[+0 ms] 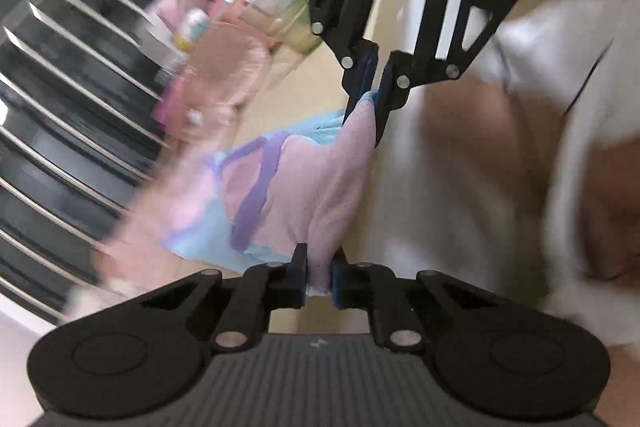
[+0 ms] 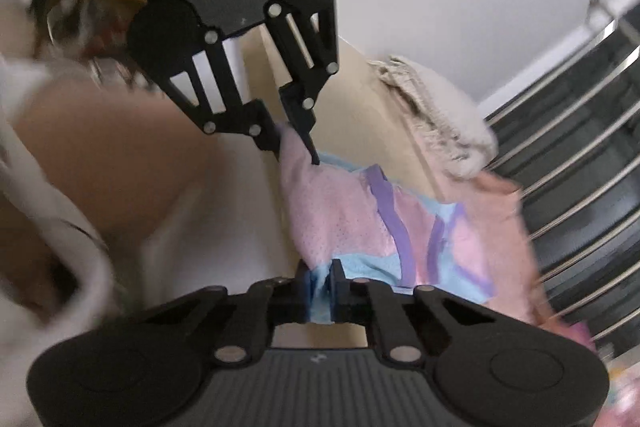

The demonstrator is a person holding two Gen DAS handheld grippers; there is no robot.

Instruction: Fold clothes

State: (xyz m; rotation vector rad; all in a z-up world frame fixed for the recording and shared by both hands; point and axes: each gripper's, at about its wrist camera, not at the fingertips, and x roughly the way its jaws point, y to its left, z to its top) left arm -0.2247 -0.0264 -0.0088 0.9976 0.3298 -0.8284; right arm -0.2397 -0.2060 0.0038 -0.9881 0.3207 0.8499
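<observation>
Left wrist view: a pink, blue and purple garment (image 1: 296, 187) spans mid-frame, stretched between both grippers; the left gripper (image 1: 319, 277) at the bottom edge pinches one corner, the right gripper (image 1: 370, 103) in the upper centre pinches the other, above the beige tabletop (image 1: 304, 95)

The pink, pale-blue and purple-banded cloth garment (image 2: 344, 227) is a fine perforated mesh, soft and matt, its tiny holes plain on the pink panel. The left black plastic two-finger gripper (image 1: 319, 277) has a dull, smooth finish with small shiny metal pivot pins and a ribbed grey body; the right black plastic two-finger gripper (image 2: 319, 285) looks the same. The cream knitted cloth (image 2: 440, 115) is coarse and nubbly — clearly rougher than the mesh. The dark slatted rack with bright metal rails (image 1: 72, 75) gleams. The person's white cloth sleeve (image 1: 560, 39) is plain and matt.
</observation>
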